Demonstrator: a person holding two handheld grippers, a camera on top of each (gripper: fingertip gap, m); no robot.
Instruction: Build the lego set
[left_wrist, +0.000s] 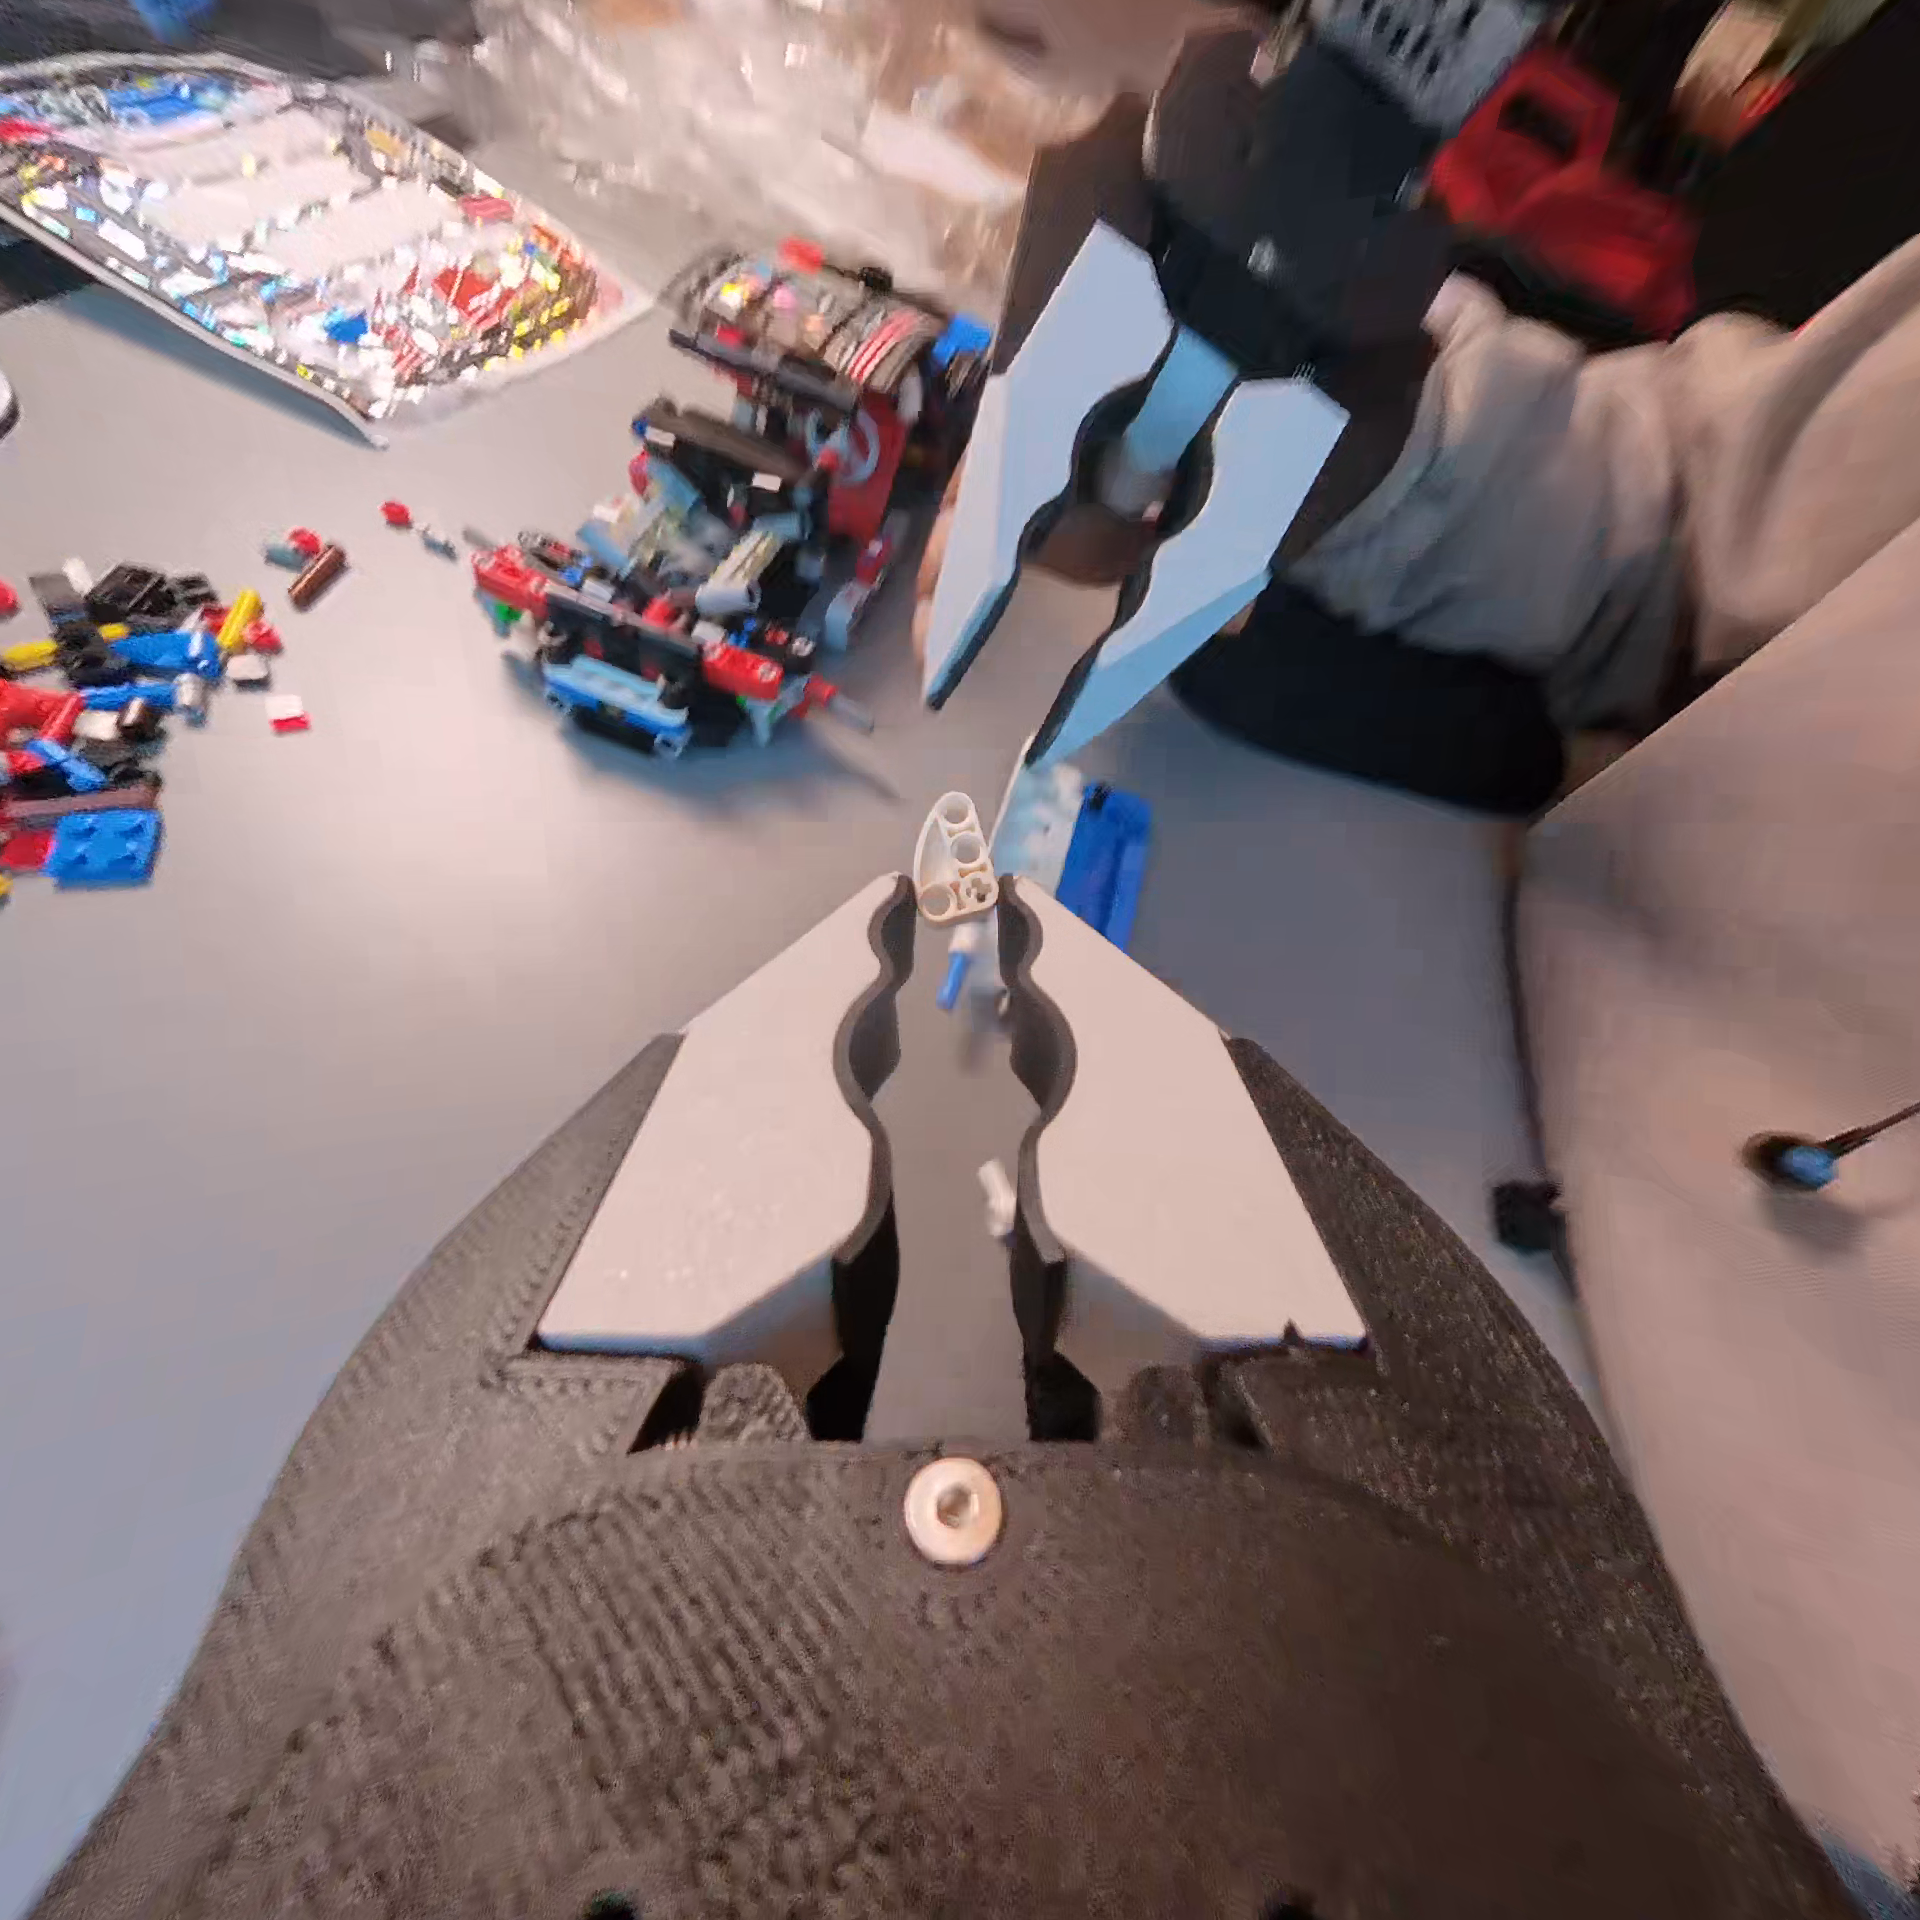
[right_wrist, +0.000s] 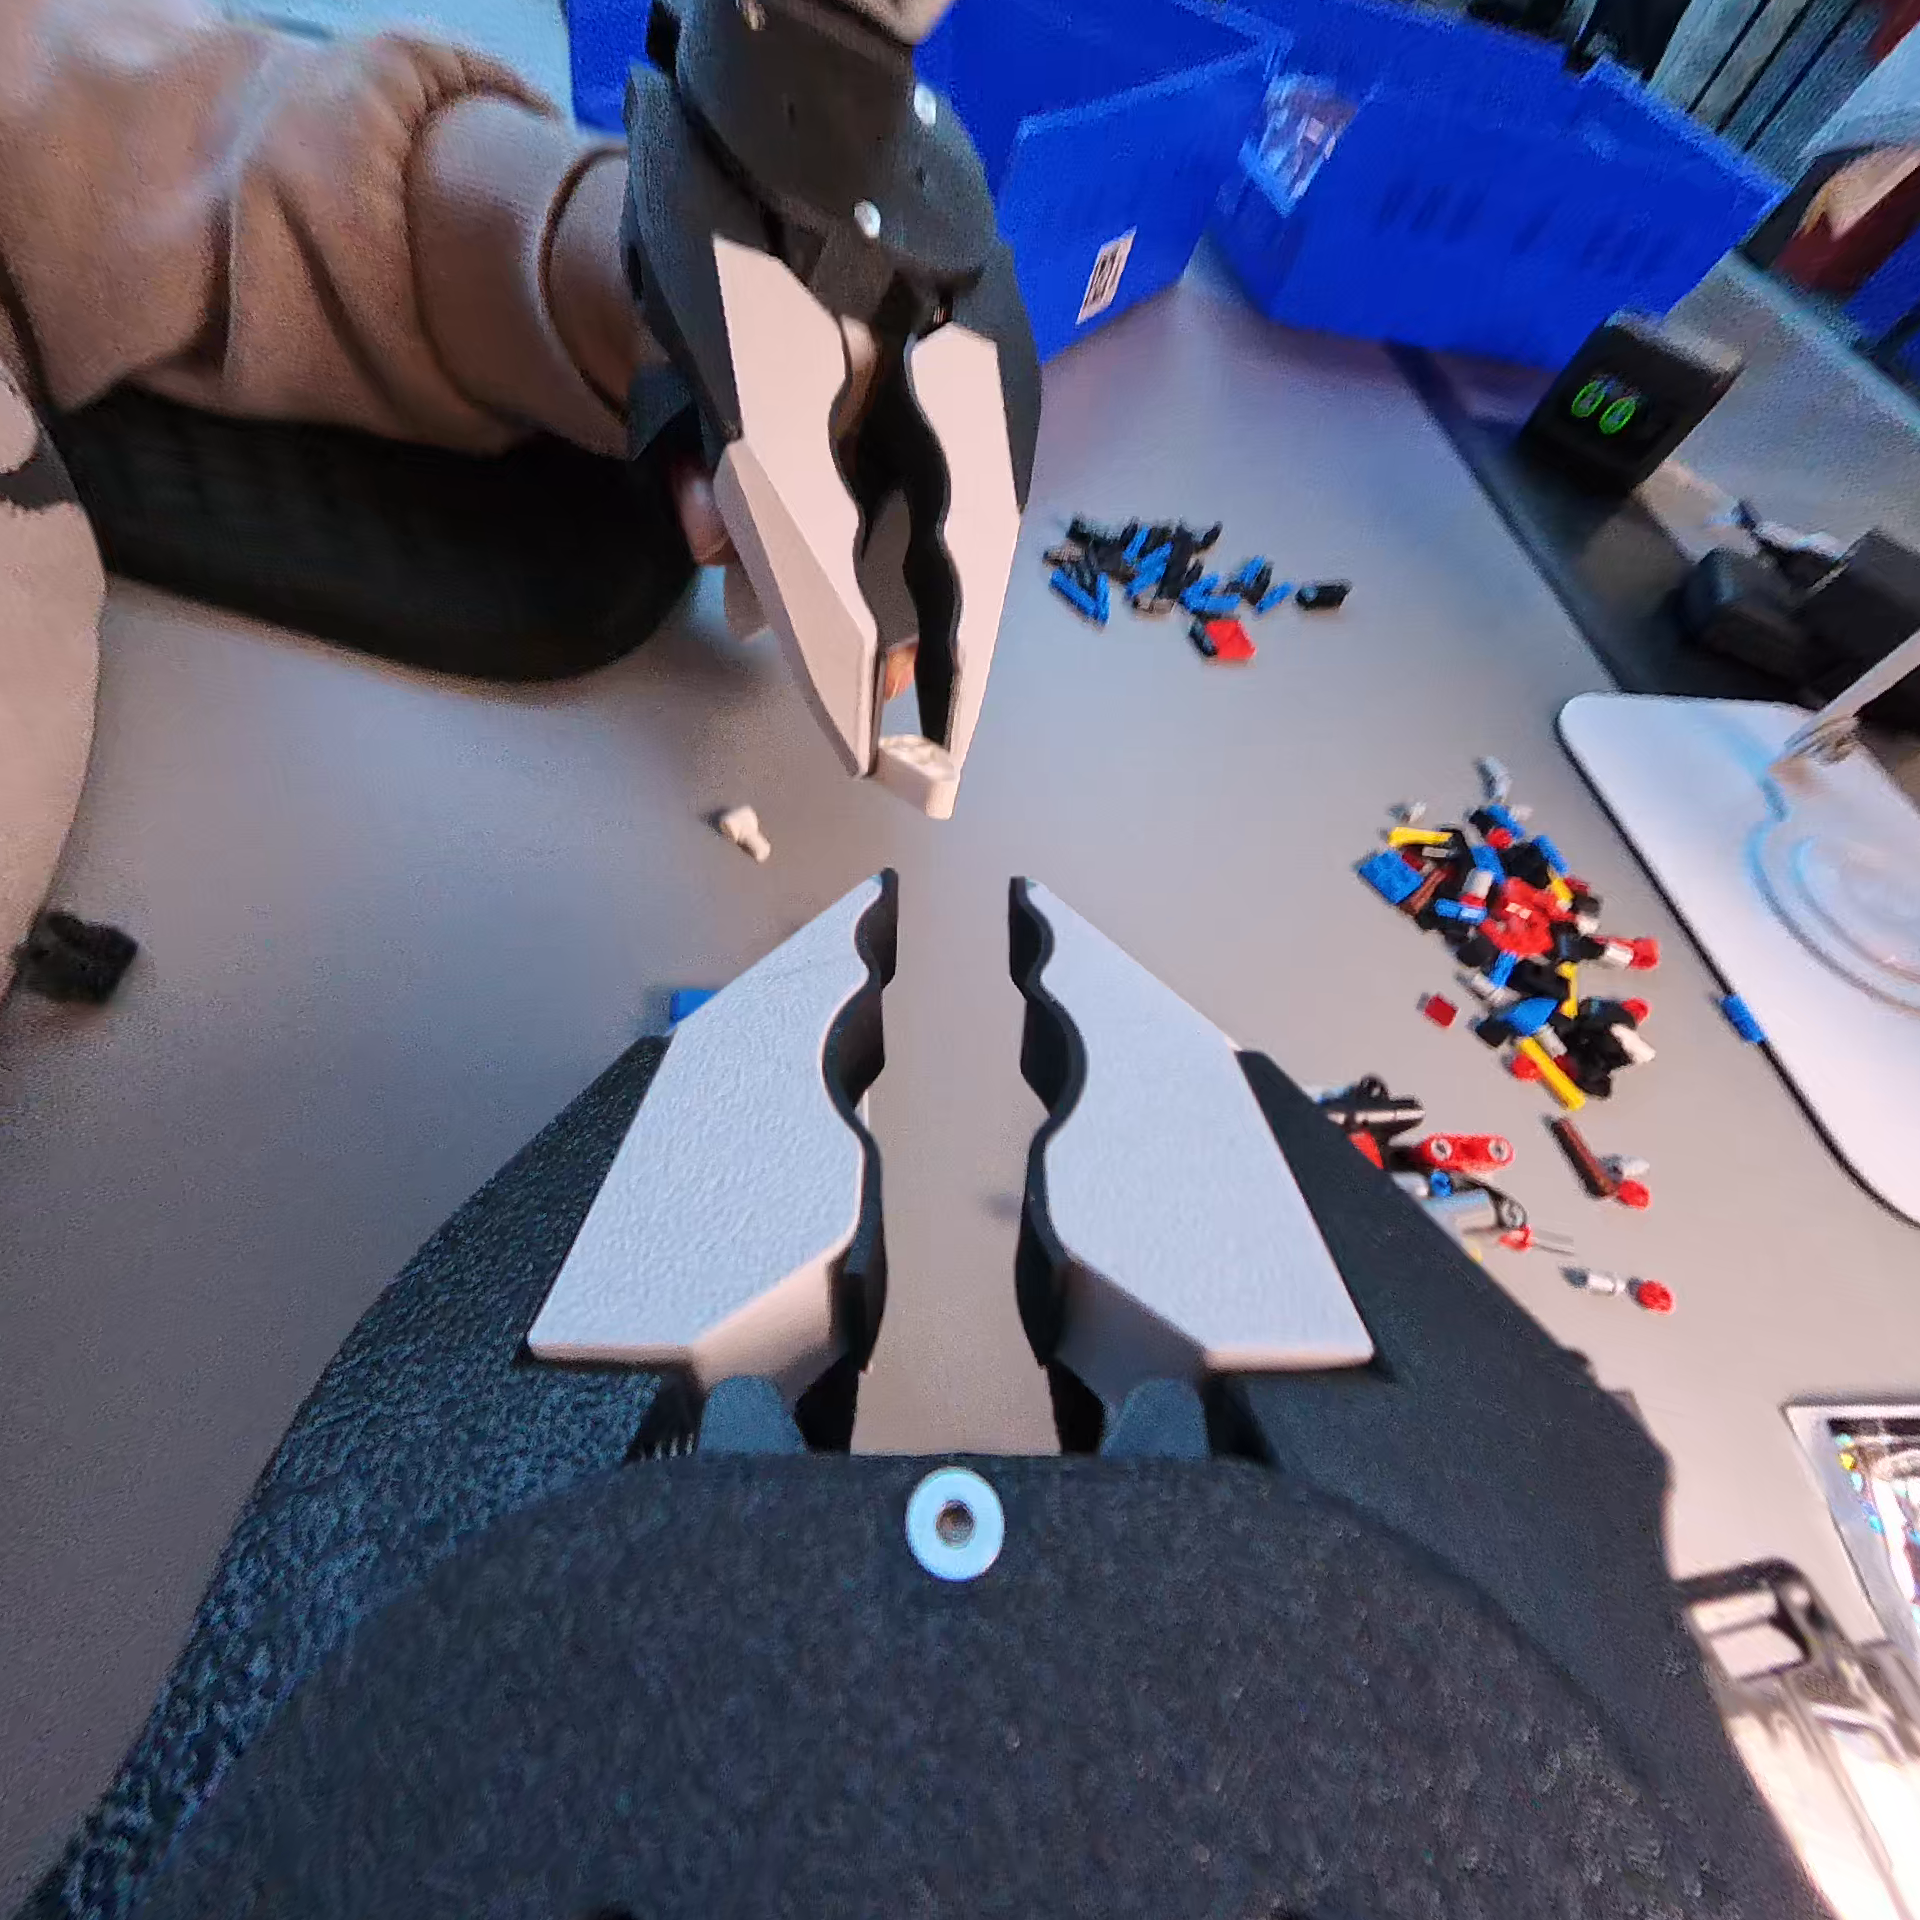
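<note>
The left gripper (left_wrist: 957, 885) pinches a small white piece (left_wrist: 956, 860) at its very fingertips; the piece is flat, rounded and pierced with holes, and stands out past the tips above the grey table (left_wrist: 416, 1039). Seen from the right wrist view, the same gripper (right_wrist: 914, 774) hangs tip-down with the pale piece (right_wrist: 920, 774) clamped at its end, clear of the table. The right gripper (right_wrist: 951, 883) holds nothing, its fingers parted by a narrow gap with bare table between them.

Between the left fingers a blue-and-white peg (left_wrist: 961, 961) lies on the table, partly hidden by the pads and blurred. Just beyond the tips, a flat blue plate (left_wrist: 1107, 862) lies beside a smeared white bit whose shape cannot be made out; the right gripper's tip (left_wrist: 1039, 743) comes down just above them. A small grey peg (right_wrist: 743, 831) lies loose on the table near the held piece.

Farther off stands the half-built car (left_wrist: 727, 561), red, black and blue, its rear part blurred. To its left lies a heap of loose bricks (left_wrist: 104, 707), cut off by the frame edge, and behind it an open booklet (left_wrist: 281, 239), its pages too smeared to follow. In the right wrist view a second pile (right_wrist: 1517, 935) lies apart from a smaller blue-and-black scatter (right_wrist: 1174, 577). Blue bins (right_wrist: 1403, 177) line the far edge of the table; what they hold cannot be seen. A person's sleeve (right_wrist: 312, 239) fills the upper left.
</note>
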